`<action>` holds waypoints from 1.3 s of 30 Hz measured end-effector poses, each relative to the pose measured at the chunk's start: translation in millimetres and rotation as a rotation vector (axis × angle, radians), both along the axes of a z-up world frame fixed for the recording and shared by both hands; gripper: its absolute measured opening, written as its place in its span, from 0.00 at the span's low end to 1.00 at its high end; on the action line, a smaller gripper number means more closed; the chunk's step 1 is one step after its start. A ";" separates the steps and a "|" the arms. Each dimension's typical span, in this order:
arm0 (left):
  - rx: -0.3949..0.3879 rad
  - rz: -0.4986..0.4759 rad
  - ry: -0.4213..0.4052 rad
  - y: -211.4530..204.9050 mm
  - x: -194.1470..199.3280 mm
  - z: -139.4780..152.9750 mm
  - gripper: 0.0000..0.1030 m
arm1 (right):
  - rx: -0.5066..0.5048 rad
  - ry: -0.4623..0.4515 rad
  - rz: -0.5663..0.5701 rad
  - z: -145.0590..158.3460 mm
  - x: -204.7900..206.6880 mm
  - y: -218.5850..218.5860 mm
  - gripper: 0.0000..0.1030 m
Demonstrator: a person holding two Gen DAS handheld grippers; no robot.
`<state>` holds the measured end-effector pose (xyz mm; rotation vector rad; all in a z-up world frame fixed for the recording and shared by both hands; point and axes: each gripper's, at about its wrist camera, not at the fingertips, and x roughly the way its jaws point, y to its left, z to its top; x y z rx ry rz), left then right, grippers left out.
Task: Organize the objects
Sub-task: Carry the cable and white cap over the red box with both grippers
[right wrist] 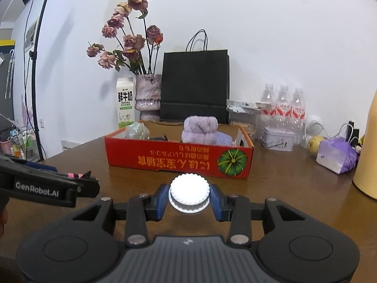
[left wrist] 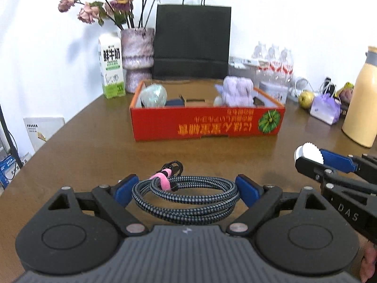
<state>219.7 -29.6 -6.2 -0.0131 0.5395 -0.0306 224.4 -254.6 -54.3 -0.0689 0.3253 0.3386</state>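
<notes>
The left gripper (left wrist: 188, 187) clamps a coiled braided cable (left wrist: 186, 198) between its blue pads, in front of the red box (left wrist: 207, 123) on the table (left wrist: 94, 146). The right gripper (right wrist: 189, 199) grips a white ridged cap (right wrist: 189, 194), also before the box.

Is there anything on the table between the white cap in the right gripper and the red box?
Nothing visible. The right gripper holds the white cap facing the red box, with only bare table between them. The left gripper, holding the cable, sits off to the side, out of that path.
</notes>
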 end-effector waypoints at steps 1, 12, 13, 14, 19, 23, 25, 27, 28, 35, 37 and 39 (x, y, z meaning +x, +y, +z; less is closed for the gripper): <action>-0.001 0.000 -0.009 0.9 1.0 3.3 0.88 | -0.001 -0.005 0.003 3.2 1.7 1.7 0.36; -0.021 -0.002 -0.097 6.5 27.3 36.6 0.88 | -0.028 -0.068 0.021 37.3 29.1 25.1 0.36; -0.022 0.000 -0.105 7.0 31.0 39.6 0.88 | -0.029 -0.071 0.022 39.7 32.6 27.3 0.36; -0.023 0.001 -0.111 7.1 34.0 42.0 0.88 | -0.031 -0.075 0.021 41.9 36.4 29.5 0.36; -0.030 0.014 -0.141 8.6 53.7 54.5 0.88 | -0.025 -0.091 0.011 52.4 58.2 36.3 0.36; -0.036 0.026 -0.163 10.7 71.4 62.0 0.88 | -0.021 -0.107 0.004 58.7 75.2 41.3 0.36; -0.041 0.035 -0.174 11.6 81.5 65.6 0.88 | -0.017 -0.117 -0.003 61.7 84.1 43.8 0.36; -0.048 0.041 -0.184 12.6 90.0 68.2 0.88 | -0.009 -0.124 -0.009 64.6 94.0 46.1 0.36; -0.051 0.044 -0.188 13.2 94.3 69.1 0.88 | -0.003 -0.127 -0.012 65.7 99.5 47.0 0.36; -0.083 0.061 -0.215 16.3 126.2 73.0 0.88 | 0.034 -0.136 -0.027 67.8 135.7 53.3 0.36; -0.087 0.065 -0.223 16.4 135.2 73.0 0.88 | 0.040 -0.136 -0.025 67.1 146.3 55.7 0.36; -0.089 0.066 -0.225 15.9 144.5 72.1 0.88 | 0.044 -0.137 -0.025 65.6 156.6 57.6 0.36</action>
